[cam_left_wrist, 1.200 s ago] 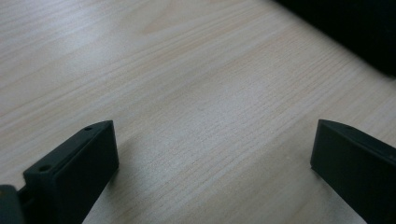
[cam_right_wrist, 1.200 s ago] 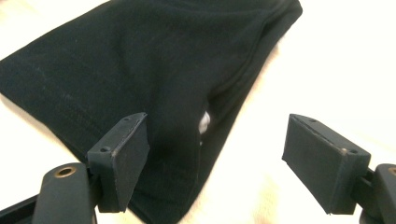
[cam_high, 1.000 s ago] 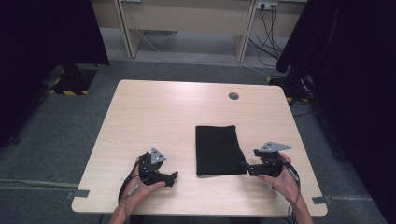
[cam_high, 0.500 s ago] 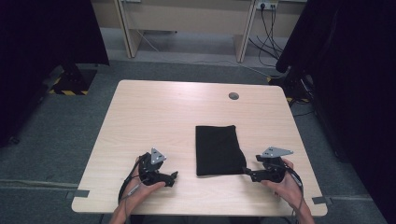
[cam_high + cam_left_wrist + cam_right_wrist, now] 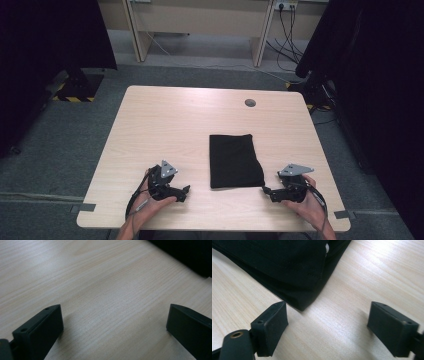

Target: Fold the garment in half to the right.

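Now we hold both tools low on the worktop (image 5: 175, 125), jaws wide apart and empty: left tool (image 5: 184, 192) well apart from the folded black cloth (image 5: 234, 160), right tool (image 5: 266, 191) at its near corner.

No text, label, brand or number can be read anywhere; the only sign-like marking is yellow-and-black hazard striping (image 5: 75, 98) on the floor left of the desk (image 5: 165, 130).

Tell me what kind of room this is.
Probably a lab or recording workspace: a bare wooden table on grey carpet, black curtains at both sides, and cables plugged into wall sockets behind.
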Motion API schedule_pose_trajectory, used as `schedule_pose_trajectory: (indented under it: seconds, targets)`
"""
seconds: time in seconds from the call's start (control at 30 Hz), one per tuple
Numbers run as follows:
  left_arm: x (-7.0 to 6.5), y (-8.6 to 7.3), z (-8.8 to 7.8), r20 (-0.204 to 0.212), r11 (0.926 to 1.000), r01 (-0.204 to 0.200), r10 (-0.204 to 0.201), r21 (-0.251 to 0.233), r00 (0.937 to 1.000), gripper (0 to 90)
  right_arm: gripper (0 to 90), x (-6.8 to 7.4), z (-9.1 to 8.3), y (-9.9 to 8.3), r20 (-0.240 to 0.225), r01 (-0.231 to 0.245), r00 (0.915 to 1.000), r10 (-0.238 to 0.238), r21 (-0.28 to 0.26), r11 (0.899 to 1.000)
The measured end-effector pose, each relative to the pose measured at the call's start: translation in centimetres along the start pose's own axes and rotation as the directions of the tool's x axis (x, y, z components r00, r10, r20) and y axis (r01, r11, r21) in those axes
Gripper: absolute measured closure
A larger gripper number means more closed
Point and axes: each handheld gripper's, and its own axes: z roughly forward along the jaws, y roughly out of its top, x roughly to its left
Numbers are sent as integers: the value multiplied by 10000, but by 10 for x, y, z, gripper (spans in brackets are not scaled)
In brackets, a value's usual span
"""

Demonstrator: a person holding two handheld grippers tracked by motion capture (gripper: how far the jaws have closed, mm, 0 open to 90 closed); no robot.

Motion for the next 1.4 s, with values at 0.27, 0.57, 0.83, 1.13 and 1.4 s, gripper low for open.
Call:
schedule_pose_trajectory:
  seconds: [0.27,0.57,0.83,1.13,1.4]
  targets:
    - [0,-3,-3,21,10000,-78,78,32,10000,0,131,-1,-5,-7,47,-62,10000,62,-109,9999]
    - [-1,-5,-5,2,10000,-50,50,23,10000,0,127,1,-9,-13,87,-113,9999,114,-148,9998]
    - [-1,-5,-5,-36,10000,-10,10,48,10000,0,127,1,-12,-17,88,-116,9999,118,-197,9997]
    - [-1,-5,-5,-38,10000,-10,10,44,10000,0,127,3,-16,-21,153,-179,9997,182,-231,9996]
    - [-1,-5,-5,-29,10000,-20,20,48,10000,0,127,6,-21,-27,192,-248,9995,253,-235,9994]
